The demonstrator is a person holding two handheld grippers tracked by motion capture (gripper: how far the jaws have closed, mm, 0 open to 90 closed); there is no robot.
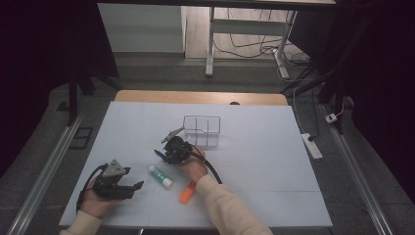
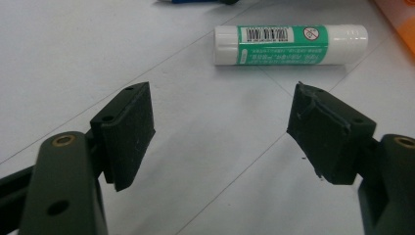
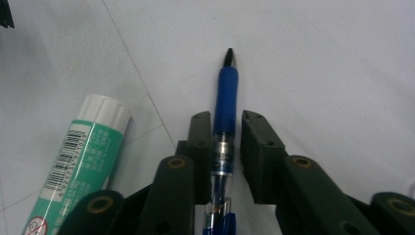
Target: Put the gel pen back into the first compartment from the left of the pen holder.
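Observation:
A blue pen [image 3: 226,93] with a black tip lies on the white table top, and my right gripper [image 3: 226,122] is shut on its barrel, the tip sticking out ahead of the jaws. From above, the right gripper [image 1: 165,152] sits mid-table with the pen [image 1: 159,153] at its left end. A green-and-white glue stick [image 1: 160,176] lies just in front of it. My left gripper [image 1: 133,186] rests near the front left, open, nothing between its pads [image 2: 128,134]. The glue stick [image 2: 288,45] lies beyond them.
A clear plastic box [image 1: 201,129] with compartments stands behind the right gripper. An orange marker [image 1: 187,193] lies beside the right forearm. The white table top [image 1: 274,161] is bare to the right. Dark floor, rails and cables surround the table.

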